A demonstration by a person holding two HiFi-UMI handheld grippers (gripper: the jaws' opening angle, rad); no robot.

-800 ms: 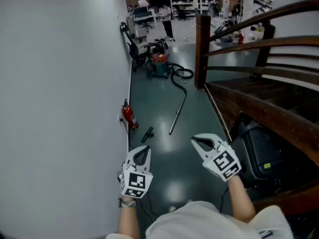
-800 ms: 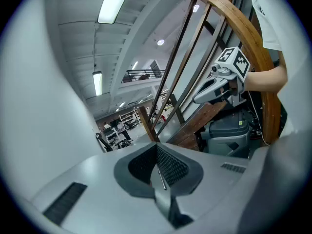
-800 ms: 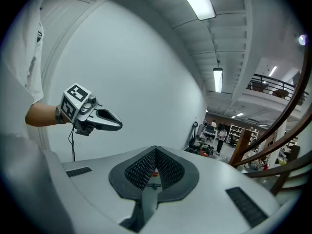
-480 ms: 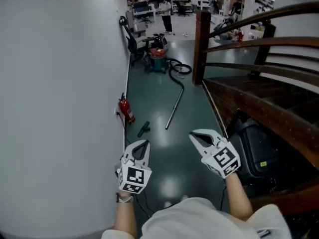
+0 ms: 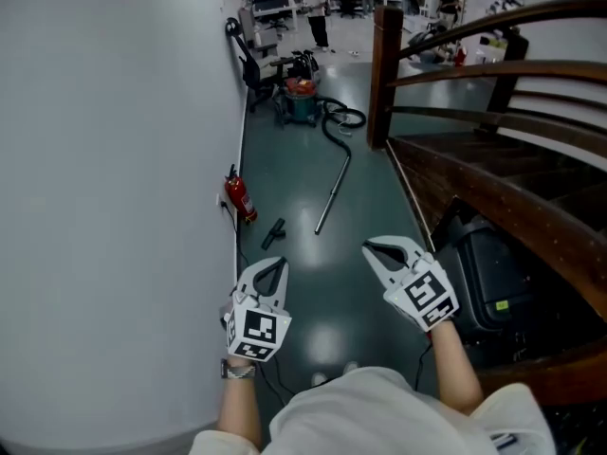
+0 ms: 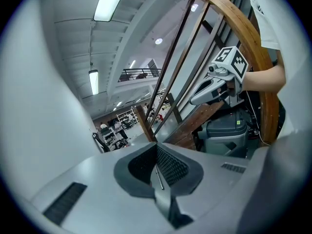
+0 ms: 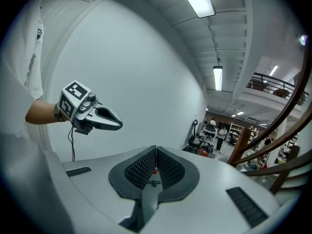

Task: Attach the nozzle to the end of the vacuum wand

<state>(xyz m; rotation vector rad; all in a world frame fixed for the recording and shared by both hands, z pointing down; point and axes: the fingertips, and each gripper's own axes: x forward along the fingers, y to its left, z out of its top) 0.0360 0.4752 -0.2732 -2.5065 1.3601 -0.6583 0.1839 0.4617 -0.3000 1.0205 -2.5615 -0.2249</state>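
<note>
The vacuum wand [image 5: 332, 195] is picked out as a slim, straight silver tube lying on the dark green floor [image 5: 313, 297], far ahead in the corridor, its far end met by a black hose [image 5: 343, 119] that curls back to the canister vacuum [image 5: 302, 102] near the left wall [image 5: 114, 207]. The nozzle [image 5: 274, 233], a short black piece, is laid just left of the wand's near end and apart from it, with a red fire extinguisher [image 5: 239, 198] further left by the wall. Both tools are held in the air, well short of these parts: the left gripper [image 5: 272, 267] is clenched on nothing, and the right gripper [image 5: 373, 247] is closed on nothing too. Only in the head view is the whole floor layout given, with the wooden stair rail [image 5: 493, 74] at the right. In the two gripper views the ribbed pads are shown pressed together, each gripper is caught from the other's side, and ceiling lights and an upper balcony are revealed.
</note>
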